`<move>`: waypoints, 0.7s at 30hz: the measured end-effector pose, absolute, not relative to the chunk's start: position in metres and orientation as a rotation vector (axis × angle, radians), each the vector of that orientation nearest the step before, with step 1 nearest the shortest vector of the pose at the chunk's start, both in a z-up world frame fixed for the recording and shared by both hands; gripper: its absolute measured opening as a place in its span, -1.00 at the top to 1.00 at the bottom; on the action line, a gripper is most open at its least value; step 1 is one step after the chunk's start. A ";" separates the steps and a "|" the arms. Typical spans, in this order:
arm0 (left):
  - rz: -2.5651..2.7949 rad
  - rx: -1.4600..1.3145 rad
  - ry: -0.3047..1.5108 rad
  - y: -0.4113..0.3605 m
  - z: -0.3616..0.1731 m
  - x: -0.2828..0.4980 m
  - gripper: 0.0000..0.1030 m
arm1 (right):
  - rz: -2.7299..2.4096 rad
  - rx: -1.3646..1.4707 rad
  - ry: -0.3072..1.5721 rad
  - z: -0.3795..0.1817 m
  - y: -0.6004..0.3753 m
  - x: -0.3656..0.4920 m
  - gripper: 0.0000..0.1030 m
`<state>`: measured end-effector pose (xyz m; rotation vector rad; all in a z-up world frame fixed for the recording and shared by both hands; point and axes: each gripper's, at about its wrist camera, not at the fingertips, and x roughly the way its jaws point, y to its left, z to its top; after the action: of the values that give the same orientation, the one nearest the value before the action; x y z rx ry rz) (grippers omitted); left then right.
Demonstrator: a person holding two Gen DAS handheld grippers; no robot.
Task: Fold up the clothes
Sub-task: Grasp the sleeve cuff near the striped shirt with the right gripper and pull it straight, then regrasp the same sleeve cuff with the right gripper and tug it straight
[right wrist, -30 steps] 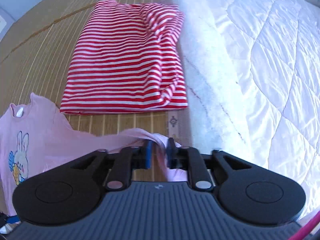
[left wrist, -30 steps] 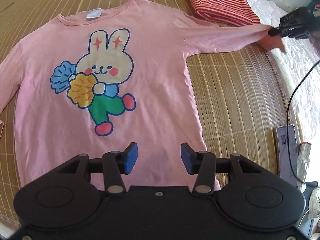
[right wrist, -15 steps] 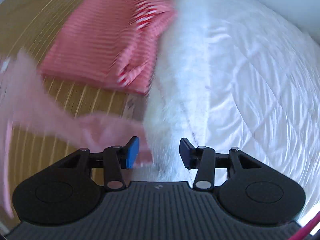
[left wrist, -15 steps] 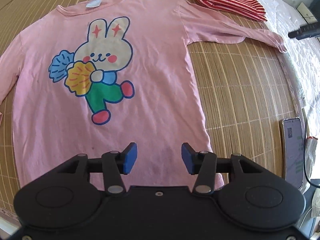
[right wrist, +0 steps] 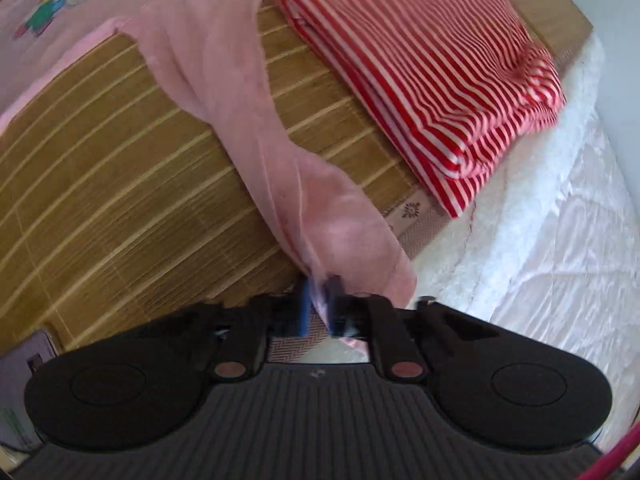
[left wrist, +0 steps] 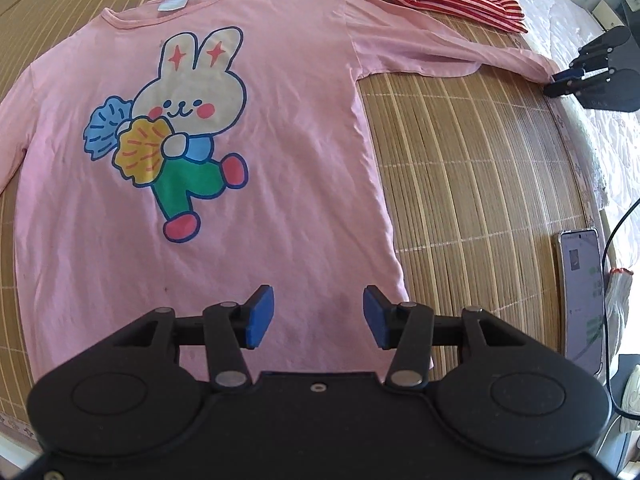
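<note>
A pink long-sleeved shirt [left wrist: 288,152] with a cartoon rabbit print [left wrist: 180,120] lies flat, face up, on a bamboo mat [left wrist: 472,184] on the bed. Your left gripper [left wrist: 318,316] hovers over the shirt's bottom hem, its blue pads apart and nothing between them, as it was a second ago. Your right gripper [right wrist: 318,308], which half a second ago stood open beside the loose sleeve [right wrist: 256,140], has just snapped closed and now pinches the sleeve cuff at the mat's edge, beside the white quilt [right wrist: 560,240]. A folded red-and-white striped garment [right wrist: 432,64] lies just beyond the sleeve. A phone [left wrist: 582,296] lies at the mat's right edge.
</note>
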<state>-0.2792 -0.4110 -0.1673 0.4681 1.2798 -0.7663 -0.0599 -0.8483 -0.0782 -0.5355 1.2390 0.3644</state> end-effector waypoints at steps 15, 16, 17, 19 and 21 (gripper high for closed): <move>-0.768 0.459 1.267 -0.419 -0.162 -0.273 0.00 | 0.114 0.138 1.391 -0.038 -0.960 -0.009 0.87; -0.774 0.465 1.265 -0.419 -0.162 -0.274 -0.01 | 0.121 0.147 1.400 -0.043 -0.959 -0.011 0.83; -0.778 0.470 1.264 -0.419 -0.162 -0.275 -0.01 | 0.148 0.158 1.410 -0.046 -0.954 -0.016 0.70; -0.773 0.471 1.267 -0.419 -0.164 -0.275 -0.02 | 0.209 0.172 1.447 -0.053 -0.939 -0.031 0.39; -0.761 0.460 1.275 -0.419 -0.166 -0.273 -0.02 | 0.244 0.170 1.478 -0.057 -0.922 -0.049 0.25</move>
<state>-0.2734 -0.4194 -0.1657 0.4598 1.2749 -0.7606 -0.0487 -0.9223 -0.0573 0.1699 1.4776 0.2442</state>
